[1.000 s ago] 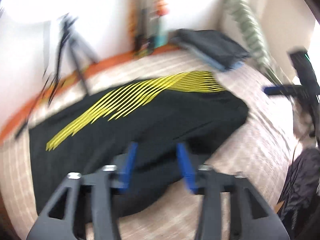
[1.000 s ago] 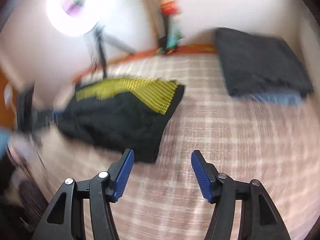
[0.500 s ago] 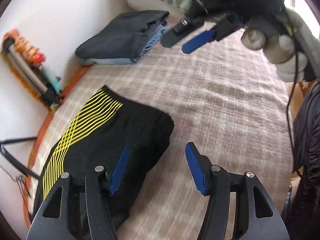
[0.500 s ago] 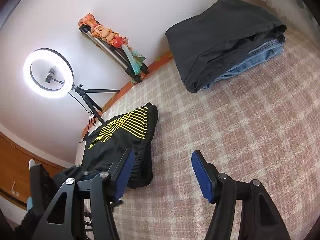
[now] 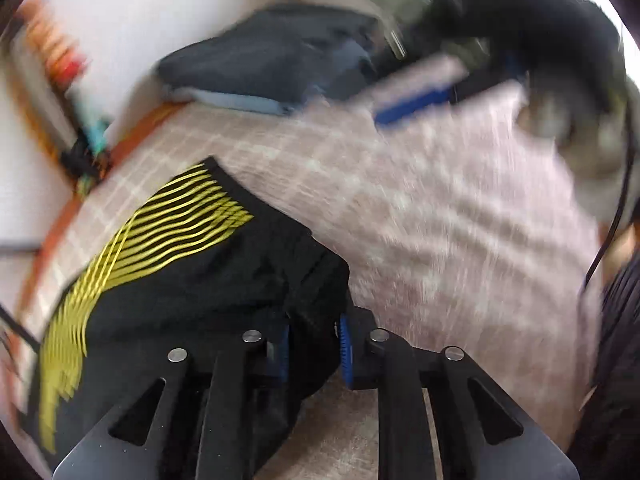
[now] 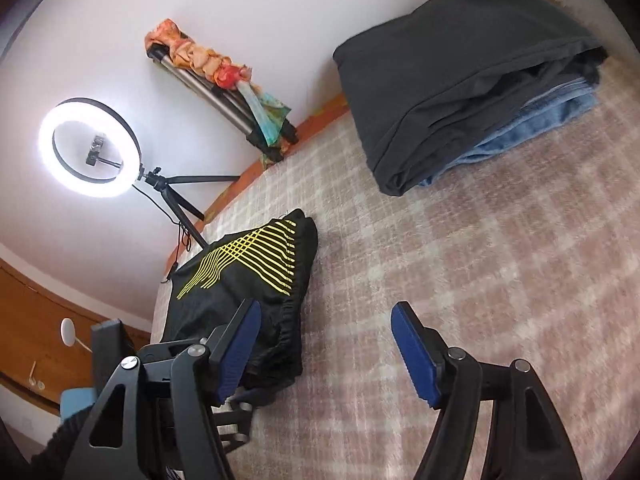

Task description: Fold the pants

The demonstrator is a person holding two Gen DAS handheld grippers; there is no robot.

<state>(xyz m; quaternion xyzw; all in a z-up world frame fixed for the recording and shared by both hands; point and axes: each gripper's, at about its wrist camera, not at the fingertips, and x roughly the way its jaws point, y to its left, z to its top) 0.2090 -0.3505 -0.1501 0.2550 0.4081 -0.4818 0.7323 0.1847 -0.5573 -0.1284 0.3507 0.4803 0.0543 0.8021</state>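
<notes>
The black pants [image 5: 192,280] with yellow line pattern lie on the pink plaid blanket [image 5: 440,240]. My left gripper [image 5: 314,344] is at their near corner, jaws closing, with bunched black cloth pinched between the blue pads. In the right wrist view the same pants [image 6: 248,276] lie to the left. My right gripper [image 6: 326,354] hovers low beside their edge, jaws opening. Only blanket shows between its fingers, and its left pad [image 6: 236,352] overlaps the cloth's edge. The right gripper [image 5: 416,96] appears blurred at the top of the left wrist view.
A folded stack, dark grey cloth over blue jeans [image 6: 460,80], sits at the blanket's far side. A lit ring light on a tripod [image 6: 90,148] and a folded stand wrapped in colourful cloth [image 6: 224,88] lean at the wall.
My left gripper came down onto the pants' corner and closed from wide open onto the cloth. My right gripper sank closer to the pants' edge and its jaws widened slightly.
</notes>
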